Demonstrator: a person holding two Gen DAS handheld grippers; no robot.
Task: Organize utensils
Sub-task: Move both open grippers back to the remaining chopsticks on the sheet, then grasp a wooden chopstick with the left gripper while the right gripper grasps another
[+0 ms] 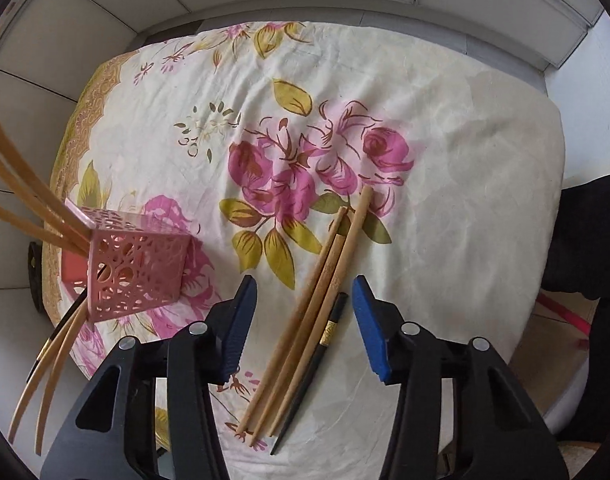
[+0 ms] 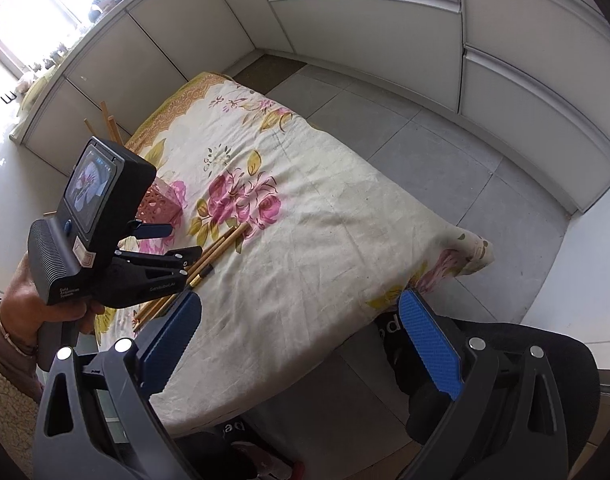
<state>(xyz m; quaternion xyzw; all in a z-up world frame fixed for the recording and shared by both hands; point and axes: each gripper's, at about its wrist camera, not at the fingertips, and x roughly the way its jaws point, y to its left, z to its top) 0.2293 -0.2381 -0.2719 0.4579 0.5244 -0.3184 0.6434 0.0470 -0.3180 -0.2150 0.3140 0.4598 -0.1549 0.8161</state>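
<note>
Three bamboo chopsticks [image 1: 317,308] and one black chopstick [image 1: 319,356] lie side by side on the flowered cloth [image 1: 445,208]. My left gripper [image 1: 305,328] is open, held just above them with a finger on either side. A pink perforated holder [image 1: 135,268] stands to the left with several bamboo chopsticks [image 1: 21,192] in it. In the right wrist view the left gripper [image 2: 173,240] hovers over the chopsticks [image 2: 221,242] beside the holder [image 2: 159,208]. My right gripper [image 2: 301,344] is open and empty, above the table's near edge.
The cloth-covered table [image 2: 345,240] stands on a grey tiled floor [image 2: 425,128], with white cabinets [image 2: 365,24] behind. Two loose bamboo chopsticks [image 1: 49,368] stick out past the table's left edge below the holder. A dark-clothed leg [image 2: 505,360] is at the near right.
</note>
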